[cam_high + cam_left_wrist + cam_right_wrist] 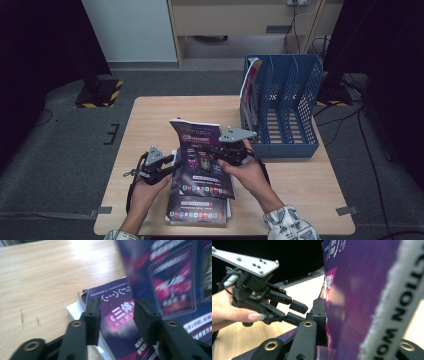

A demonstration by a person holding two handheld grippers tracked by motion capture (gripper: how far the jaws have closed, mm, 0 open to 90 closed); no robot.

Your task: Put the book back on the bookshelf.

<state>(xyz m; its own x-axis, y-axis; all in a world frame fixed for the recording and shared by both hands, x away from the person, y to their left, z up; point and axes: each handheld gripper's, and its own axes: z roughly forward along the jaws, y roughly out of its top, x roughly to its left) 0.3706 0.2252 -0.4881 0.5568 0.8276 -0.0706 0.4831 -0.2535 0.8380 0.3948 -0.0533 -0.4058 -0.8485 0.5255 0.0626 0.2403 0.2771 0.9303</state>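
- Right gripper was clamped on the lifted magazine, held upright over the stack at the table's near edge.
- Left gripper was released, jaws apart beside the mag, nothing pinched.
- Risk: thin mag could sag or slip from a one-sided grip, pages fanning, and snag on the rack wall.
- Count: 1 lifted mag, approx. 2 in stack, 1 rack w/ 1 mag filed, 2 grippers.

Raised magazine: dark purple cover, magenta panels, white lettering. Stacked magazines beneath it: same purple. File rack beyond it: blue, perforated. Table: pale wood grain.
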